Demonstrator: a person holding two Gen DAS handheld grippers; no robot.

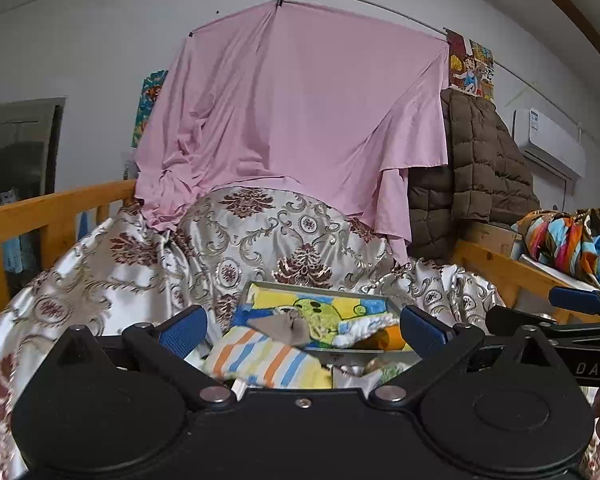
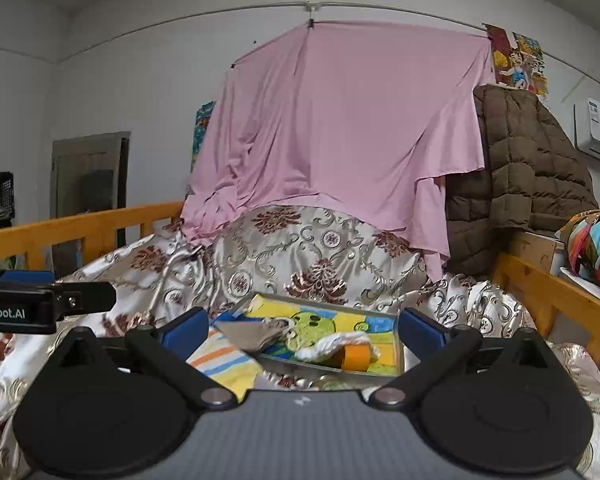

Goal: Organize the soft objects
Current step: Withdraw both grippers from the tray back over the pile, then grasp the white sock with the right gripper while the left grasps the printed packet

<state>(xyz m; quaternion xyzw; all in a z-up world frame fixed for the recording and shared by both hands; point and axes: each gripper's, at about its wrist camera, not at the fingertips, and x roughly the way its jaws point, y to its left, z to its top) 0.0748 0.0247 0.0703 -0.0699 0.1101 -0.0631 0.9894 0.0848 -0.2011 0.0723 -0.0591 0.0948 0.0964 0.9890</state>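
Both grippers' jaws spread wide — tray [image 2: 398, 354] ahead, striped cloth [image 2: 224, 364] just beside

Both cameras sit low behind their own fingers and face the same way, over the patterned bedspread [image 1: 112, 264] toward the pink sheet [image 1: 300, 112] hanging on the far wall. The left wrist view stands just to the left of the right wrist view, so each one catches the other gripper at its edge. Both share the tray [image 2: 396, 370] close in front, the brown quilted coat [image 2: 528, 160] and the wooden rail [image 2: 72, 224].
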